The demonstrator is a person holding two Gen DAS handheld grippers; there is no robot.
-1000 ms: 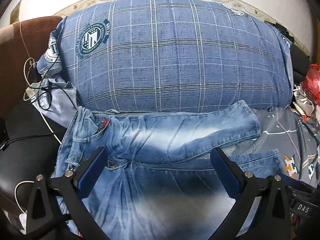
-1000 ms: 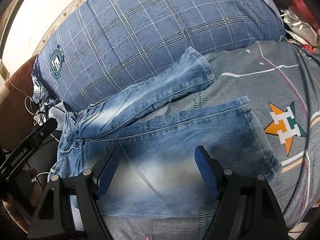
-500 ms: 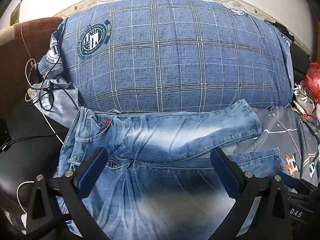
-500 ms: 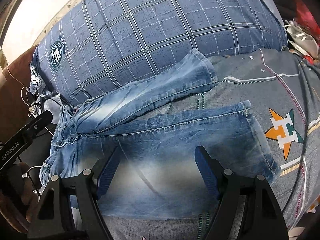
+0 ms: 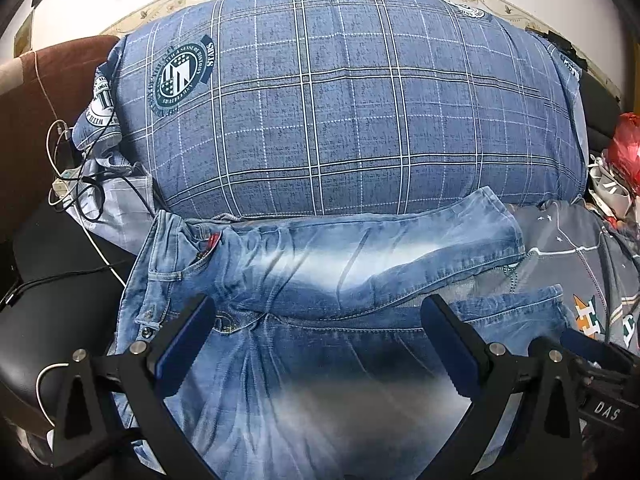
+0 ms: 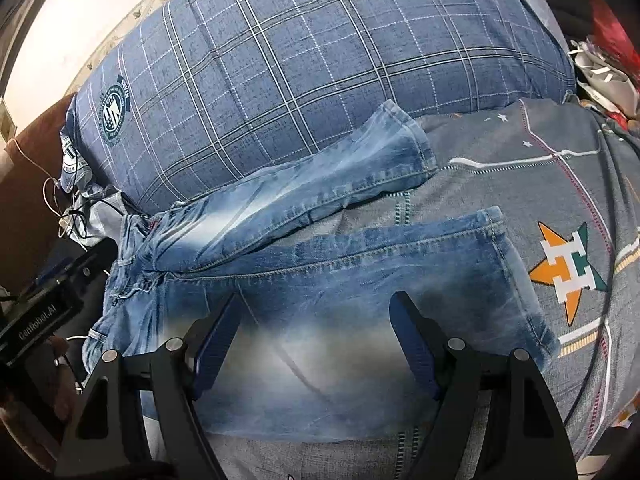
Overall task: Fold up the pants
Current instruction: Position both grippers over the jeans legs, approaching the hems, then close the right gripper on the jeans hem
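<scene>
Faded blue jeans (image 5: 320, 272) lie spread on the bed, waistband to the left, the two legs splayed apart to the right. The far leg (image 6: 320, 184) rests against a big pillow; the near leg (image 6: 400, 272) lies flat on the sheet. My left gripper (image 5: 316, 320) is open and empty, hovering over the crotch and upper thigh area. My right gripper (image 6: 316, 320) is open and empty, hovering over the near leg. The left gripper's body (image 6: 36, 320) shows at the left edge of the right wrist view.
A large blue plaid pillow (image 5: 352, 112) lies behind the jeans. The grey bed sheet (image 6: 560, 184) with a star print extends right. Cables and a charger (image 5: 68, 176) lie at the left by a brown cushion (image 5: 44, 92). Red and white clutter (image 5: 620, 160) sits at the far right.
Both grippers have drawn back slightly, so the jeans and pillow sit a little farther and lower in view. The jeans have not moved. Both grippers stay open.
</scene>
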